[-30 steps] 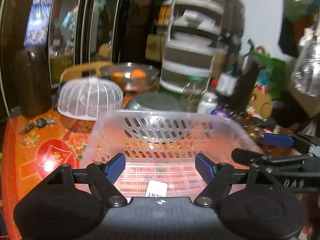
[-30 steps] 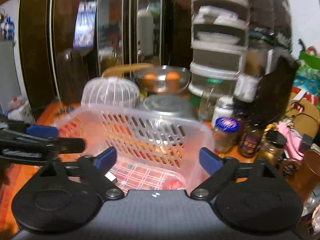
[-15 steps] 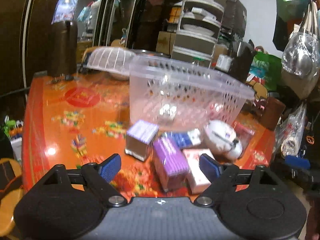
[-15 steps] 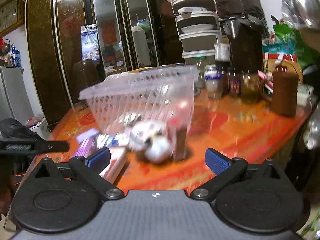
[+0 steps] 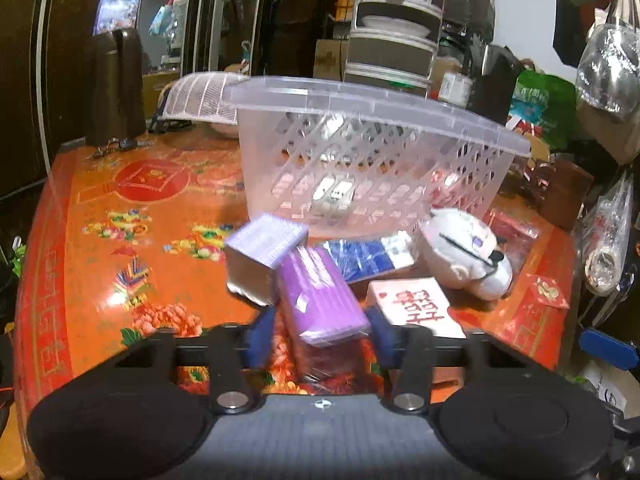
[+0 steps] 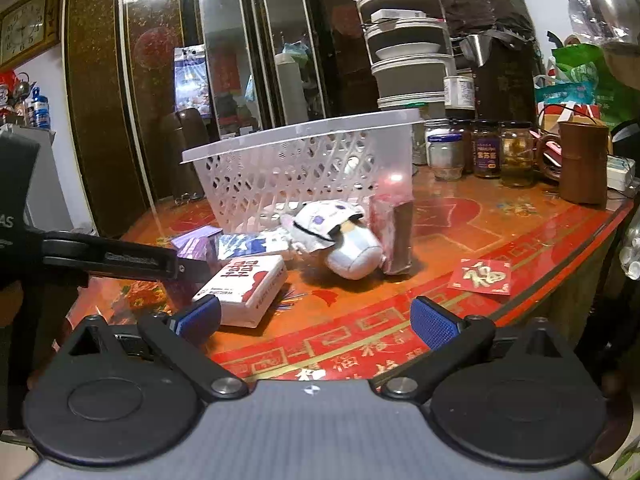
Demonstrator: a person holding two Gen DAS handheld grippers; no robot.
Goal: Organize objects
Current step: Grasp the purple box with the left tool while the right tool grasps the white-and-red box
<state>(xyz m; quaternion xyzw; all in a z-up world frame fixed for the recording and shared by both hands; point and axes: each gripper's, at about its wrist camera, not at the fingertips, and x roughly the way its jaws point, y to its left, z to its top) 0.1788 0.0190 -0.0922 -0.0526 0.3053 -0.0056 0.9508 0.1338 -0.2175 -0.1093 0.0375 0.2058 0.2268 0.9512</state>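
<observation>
A clear plastic basket [image 5: 372, 160] [image 6: 308, 168] stands on the orange table. In front of it lie a purple packet [image 5: 324, 296], a silver-and-lilac box [image 5: 260, 260], a blue-and-white packet [image 5: 368, 256], a pink-white box [image 5: 412, 308] [image 6: 244, 284], a white plush toy [image 5: 468, 252] [image 6: 340, 236] and a brown-red packet [image 6: 394, 232]. My left gripper [image 5: 322, 338] is open, its fingertips on either side of the purple packet's near end. My right gripper [image 6: 316, 316] is open and empty above the table's front edge, right of the pink-white box.
Jars [image 6: 484, 152] and a brown holder [image 6: 584, 164] stand at the table's right. A red envelope [image 6: 480, 276] lies near the front edge. A white mesh cover [image 5: 204, 96] and dark flasks [image 5: 116, 84] are behind the basket. Bags hang at right.
My left gripper has moved down and forward so its fingers now flank the purple packet. My right gripper has come nearer the table; the basket stays put.
</observation>
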